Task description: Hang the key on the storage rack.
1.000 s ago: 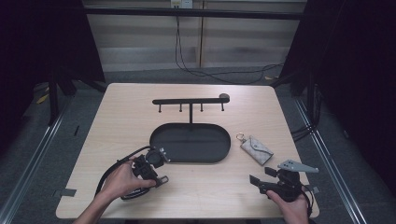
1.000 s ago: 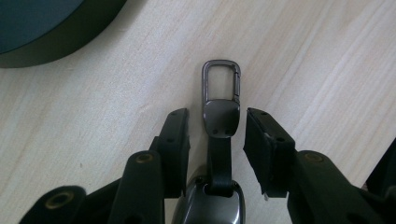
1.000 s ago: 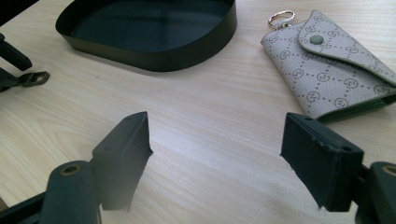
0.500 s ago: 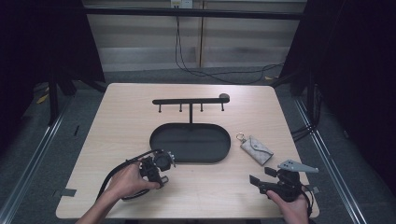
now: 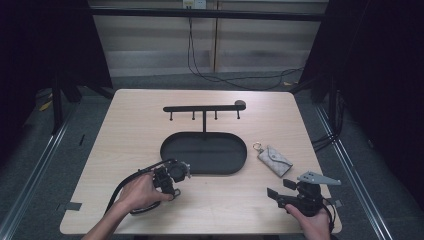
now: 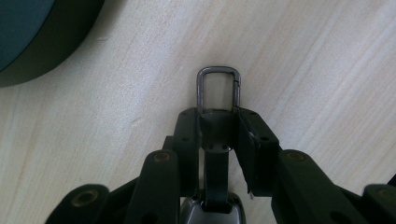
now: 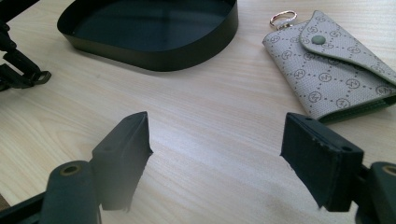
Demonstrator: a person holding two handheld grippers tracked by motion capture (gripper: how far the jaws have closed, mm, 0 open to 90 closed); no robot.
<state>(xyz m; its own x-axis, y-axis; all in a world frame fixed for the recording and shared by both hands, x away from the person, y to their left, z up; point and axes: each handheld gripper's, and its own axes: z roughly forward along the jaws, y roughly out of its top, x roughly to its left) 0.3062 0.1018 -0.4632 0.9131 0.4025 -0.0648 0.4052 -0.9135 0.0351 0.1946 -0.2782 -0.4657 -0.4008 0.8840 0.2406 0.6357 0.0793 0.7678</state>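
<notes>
The left tongs (image 6: 219, 126) are closed narrow on a dark key fob (image 6: 215, 154) with a metal clasp (image 6: 218, 91). The fob lies along the line of the jaws, and its long axis runs with them; the rectangular clasp sticks out past the jaw tips, toward 12 o'clock in the left gripper view, just over the wood of the desk (image 6: 327, 56). In the high view, the left tongs (image 5: 172, 181) are at about 7 o'clock from the middle of the desk (image 5: 130, 125), just beside the near rim of the black oval tray (image 5: 203, 152), with a black cable looped around the left hand (image 5: 140, 192).

The right tongs (image 7: 215, 154) stand wide open and hold nothing. In the high view they (image 5: 274, 196) sit at about 5 o'clock, gripped by the right hand (image 5: 312, 220).

A beige patterned key pouch (image 5: 274, 160) lies flat on the desk at about 4 o'clock, near the tray on its right side, its long axis diagonal and its ring pointing to about 10 o'clock. A black rack with small hooks (image 5: 204, 109) stands behind the tray, its bar running from 9 to 3 o'clock.
</notes>
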